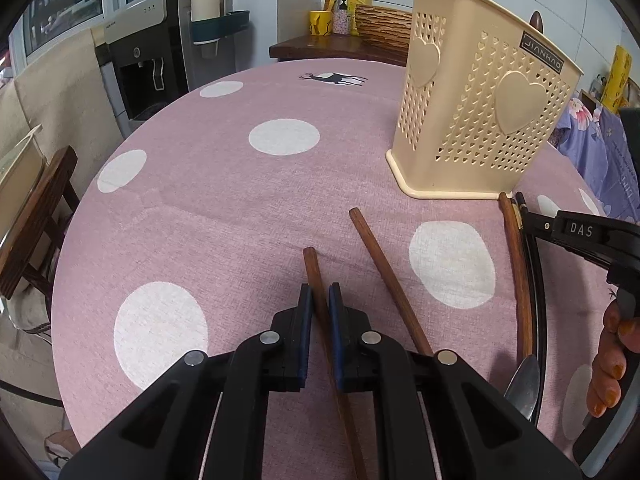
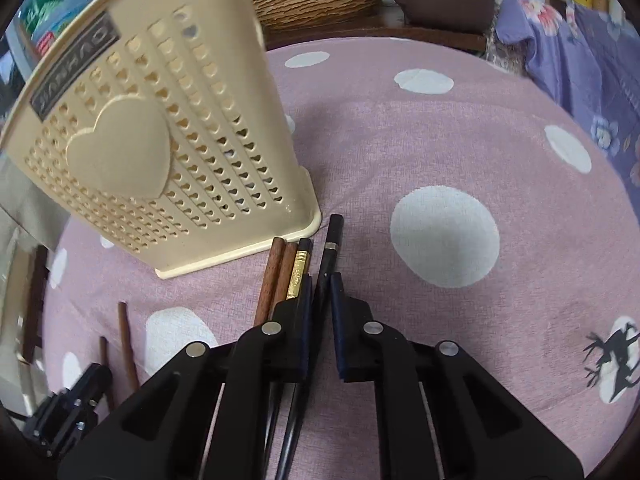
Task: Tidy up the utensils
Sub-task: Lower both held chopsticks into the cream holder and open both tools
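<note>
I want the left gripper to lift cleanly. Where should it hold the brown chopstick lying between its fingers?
Grip the brown chopstick on its shaft near the thick end, coming from above with a finger on each long side. It lies flat on the tablecloth, running along the left gripper, clear of the neighbouring chopstick.

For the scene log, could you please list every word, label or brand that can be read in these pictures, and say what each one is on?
"JIANHAO": dark label near the rim of the cream utensil holder, seen upside down.
"DAS": black body of the right gripper, in the left wrist view.
Too blurred to read: the brand strip on the water dispenser, and the print on the gold band of a black chopstick.
</note>
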